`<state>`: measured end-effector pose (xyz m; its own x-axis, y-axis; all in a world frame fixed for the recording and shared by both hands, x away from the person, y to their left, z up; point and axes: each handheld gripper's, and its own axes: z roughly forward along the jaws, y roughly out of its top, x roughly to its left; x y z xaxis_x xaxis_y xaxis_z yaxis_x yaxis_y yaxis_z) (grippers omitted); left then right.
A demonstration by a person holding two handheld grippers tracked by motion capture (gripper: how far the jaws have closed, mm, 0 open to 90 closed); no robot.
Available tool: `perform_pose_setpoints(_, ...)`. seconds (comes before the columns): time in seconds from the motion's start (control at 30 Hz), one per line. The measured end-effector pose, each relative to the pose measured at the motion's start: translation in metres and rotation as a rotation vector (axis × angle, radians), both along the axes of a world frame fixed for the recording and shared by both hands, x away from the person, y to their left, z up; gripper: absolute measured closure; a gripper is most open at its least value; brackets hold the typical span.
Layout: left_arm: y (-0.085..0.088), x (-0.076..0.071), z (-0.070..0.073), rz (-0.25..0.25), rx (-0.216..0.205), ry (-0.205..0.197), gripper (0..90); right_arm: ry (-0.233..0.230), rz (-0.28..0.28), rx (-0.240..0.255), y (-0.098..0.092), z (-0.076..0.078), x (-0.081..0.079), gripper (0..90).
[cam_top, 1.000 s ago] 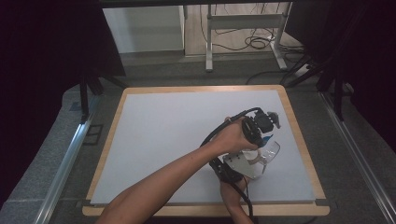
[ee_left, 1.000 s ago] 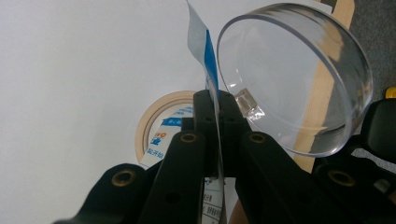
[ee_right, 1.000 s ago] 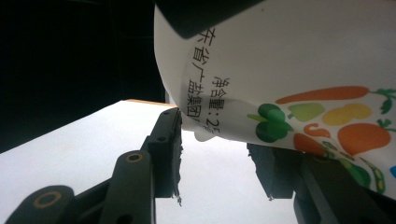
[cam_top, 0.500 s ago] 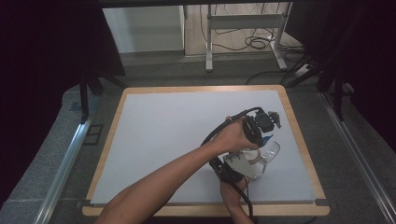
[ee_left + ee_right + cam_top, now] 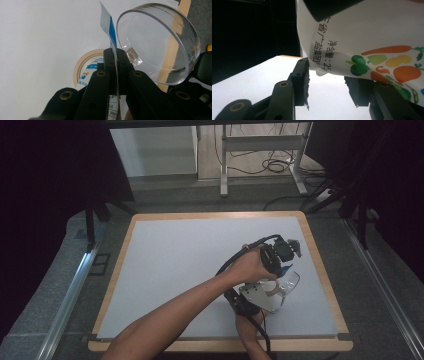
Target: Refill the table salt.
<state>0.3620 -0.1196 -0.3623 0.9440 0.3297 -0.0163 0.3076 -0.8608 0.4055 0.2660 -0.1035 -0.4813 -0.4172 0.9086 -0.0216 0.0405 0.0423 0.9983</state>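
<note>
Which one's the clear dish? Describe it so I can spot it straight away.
On the white board, look at its right side, where both hands meet. The clear dish is tilted there beside the left gripper, which pinches a printed packet. It alone is round and see-through.

High view sits above my side, looking forward and down over the whole worktop (image 5: 165, 270). Left gripper view looks along my fingers (image 5: 110, 65), very close to a clear dish (image 5: 160, 47) and tape roll (image 5: 86, 68). Right gripper view looks low across the worktop, packet (image 5: 367, 37) close overhead. All share the white worktop.
</note>
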Motion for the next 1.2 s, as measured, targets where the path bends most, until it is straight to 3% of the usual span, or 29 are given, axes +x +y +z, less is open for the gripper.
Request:
perform_pose_setpoints(0.77,0.0003,0.0012,0.0001,-0.005,-0.007,0.007,90.0,0.003,0.0,0.002,-0.0002,0.0008,-0.0002,55.8)
perform_pose_setpoints(1.2,0.0072,0.0075,-0.0015,-0.013,-0.034,0.02,90.0,0.013,-0.002,-0.048,0.0037,-0.0034,0.0019,55.7)
